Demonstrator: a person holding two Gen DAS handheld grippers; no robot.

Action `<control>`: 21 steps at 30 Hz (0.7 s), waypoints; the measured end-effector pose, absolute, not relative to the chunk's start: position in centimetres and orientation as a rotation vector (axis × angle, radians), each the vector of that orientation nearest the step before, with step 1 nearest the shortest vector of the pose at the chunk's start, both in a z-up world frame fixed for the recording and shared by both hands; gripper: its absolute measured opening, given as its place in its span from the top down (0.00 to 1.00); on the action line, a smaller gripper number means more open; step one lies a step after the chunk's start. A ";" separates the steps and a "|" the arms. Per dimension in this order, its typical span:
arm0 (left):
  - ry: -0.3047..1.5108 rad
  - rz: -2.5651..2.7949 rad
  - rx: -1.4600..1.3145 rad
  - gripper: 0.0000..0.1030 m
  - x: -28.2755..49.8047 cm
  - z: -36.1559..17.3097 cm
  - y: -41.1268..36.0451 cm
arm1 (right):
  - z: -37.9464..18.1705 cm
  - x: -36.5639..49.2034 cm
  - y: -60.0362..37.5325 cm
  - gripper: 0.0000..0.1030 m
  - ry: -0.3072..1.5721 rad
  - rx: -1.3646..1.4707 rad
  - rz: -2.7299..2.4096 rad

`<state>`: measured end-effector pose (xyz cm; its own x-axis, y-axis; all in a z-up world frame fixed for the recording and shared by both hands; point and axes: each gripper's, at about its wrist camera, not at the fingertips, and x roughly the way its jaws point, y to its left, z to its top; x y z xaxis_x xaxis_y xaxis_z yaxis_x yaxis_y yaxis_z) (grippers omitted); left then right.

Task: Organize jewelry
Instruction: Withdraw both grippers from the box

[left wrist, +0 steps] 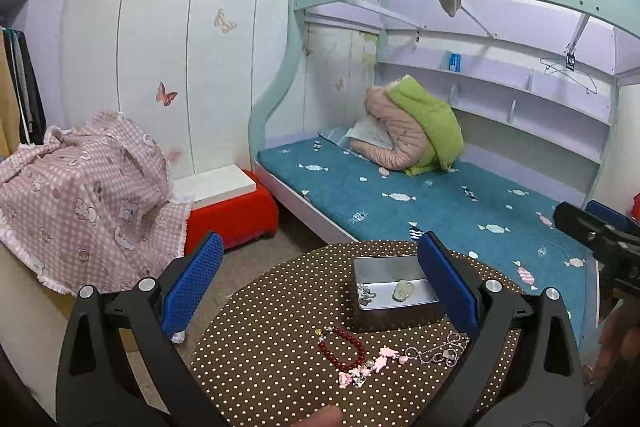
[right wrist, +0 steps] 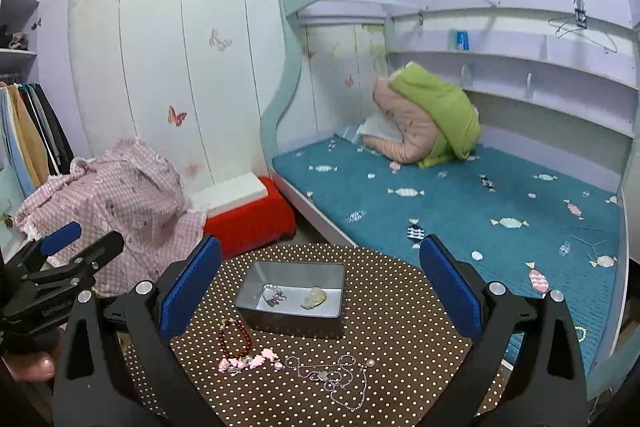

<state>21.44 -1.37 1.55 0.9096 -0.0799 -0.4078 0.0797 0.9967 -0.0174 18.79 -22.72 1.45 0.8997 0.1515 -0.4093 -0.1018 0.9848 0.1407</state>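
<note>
A grey metal tin (left wrist: 362,310) (right wrist: 291,319) sits on a brown polka-dot table (left wrist: 260,339) (right wrist: 404,359). In it lie a pale green pendant (left wrist: 403,290) (right wrist: 313,297) and a small silver piece (left wrist: 367,293) (right wrist: 273,295). In front of the tin lie a dark red bead bracelet (left wrist: 343,345) (right wrist: 236,339), a pink charm bracelet (left wrist: 370,365) (right wrist: 250,363) and a silver chain necklace (left wrist: 438,349) (right wrist: 332,379). My left gripper (left wrist: 320,291) is open and empty above the jewelry. My right gripper (right wrist: 320,291) is open and empty above the tin and chain.
A bed with a teal blanket (left wrist: 440,203) (right wrist: 460,203) stands behind the table, with a pink and green jacket (left wrist: 416,131) on it. A red stool (left wrist: 232,215) and a pink checked cloth (left wrist: 88,187) are at the left.
</note>
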 end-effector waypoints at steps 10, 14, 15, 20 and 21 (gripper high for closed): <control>0.404 -0.079 -0.031 0.05 17.9 1.8 -0.2 | 2.1 14.5 -22.0 0.07 0.359 0.107 0.109; 0.397 -0.072 -0.037 0.05 16.6 1.7 0.6 | 1.9 13.1 -21.7 0.07 0.342 0.090 0.102; 0.399 -0.068 -0.038 0.05 16.3 1.5 0.7 | 1.7 12.8 -21.8 0.07 0.340 0.091 0.097; 0.433 -0.064 -0.054 0.05 15.7 0.2 1.5 | 0.3 12.4 -22.0 0.07 0.379 0.083 0.083; 0.447 -0.063 -0.058 0.05 15.8 -0.3 1.7 | -0.1 12.5 -22.0 0.07 0.390 0.085 0.082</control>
<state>15.79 1.70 -0.35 0.9000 -0.0734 -0.4298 0.0479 0.9964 -0.0699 12.48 -21.95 -0.05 0.9216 0.0958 -0.3761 -0.0631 0.9931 0.0985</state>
